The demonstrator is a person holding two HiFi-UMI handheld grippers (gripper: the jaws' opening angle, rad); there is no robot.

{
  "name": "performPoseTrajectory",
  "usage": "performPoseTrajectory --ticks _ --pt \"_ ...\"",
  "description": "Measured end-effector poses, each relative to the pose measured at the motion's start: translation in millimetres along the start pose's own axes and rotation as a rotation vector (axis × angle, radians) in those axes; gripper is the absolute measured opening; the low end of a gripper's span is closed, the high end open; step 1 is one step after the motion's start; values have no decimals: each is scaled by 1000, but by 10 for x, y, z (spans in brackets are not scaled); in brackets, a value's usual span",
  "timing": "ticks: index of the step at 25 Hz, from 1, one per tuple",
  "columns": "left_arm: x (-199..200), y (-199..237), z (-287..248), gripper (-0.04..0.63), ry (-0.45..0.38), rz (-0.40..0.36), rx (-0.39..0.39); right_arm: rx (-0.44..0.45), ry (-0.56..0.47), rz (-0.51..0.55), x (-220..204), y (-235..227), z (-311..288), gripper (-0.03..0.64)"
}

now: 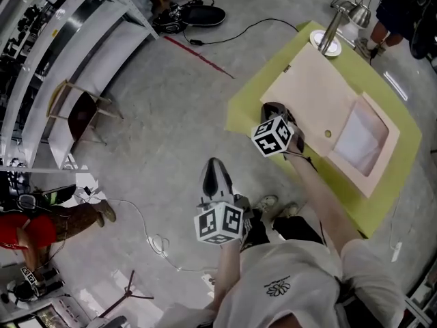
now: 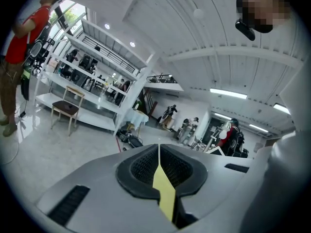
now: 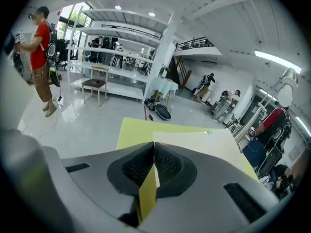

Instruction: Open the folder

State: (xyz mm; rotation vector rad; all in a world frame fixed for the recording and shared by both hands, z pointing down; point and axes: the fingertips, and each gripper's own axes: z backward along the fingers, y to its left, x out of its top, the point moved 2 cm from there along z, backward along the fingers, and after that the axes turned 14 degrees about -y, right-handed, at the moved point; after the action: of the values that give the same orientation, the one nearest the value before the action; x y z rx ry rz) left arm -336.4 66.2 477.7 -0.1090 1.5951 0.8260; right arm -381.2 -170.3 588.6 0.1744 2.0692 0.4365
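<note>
folder (image 1: 307,87) lies on table (image 1: 249,104), ahead and right of you. lamp (image 1: 331,36) stands on table's far corner, behind folder. your right gripper (image 1: 269,108) by folder's left edge. your left gripper (image 1: 216,166) left of table, over floor.

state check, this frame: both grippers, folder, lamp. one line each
left gripper: shut, nothing between the jaws, over the floor beside the table.
right gripper: shut, nothing between the jaws, pointing toward the folder.
folder: lying flat on the yellow-green table; open or closed, cannot tell from above.
lamp: upright at the table's far corner; lit or not, cannot tell.
</note>
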Motion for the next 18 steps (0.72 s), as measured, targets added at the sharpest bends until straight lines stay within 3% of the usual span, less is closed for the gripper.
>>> performPoseTrajectory --ticks 10,18 --pt "-50 144 179 25 24 -18 41 48 75 46 -278 132 -216 12" --pt "-78 189 253 25 29 -28 17 91 27 -33 -174 264 -191 12"
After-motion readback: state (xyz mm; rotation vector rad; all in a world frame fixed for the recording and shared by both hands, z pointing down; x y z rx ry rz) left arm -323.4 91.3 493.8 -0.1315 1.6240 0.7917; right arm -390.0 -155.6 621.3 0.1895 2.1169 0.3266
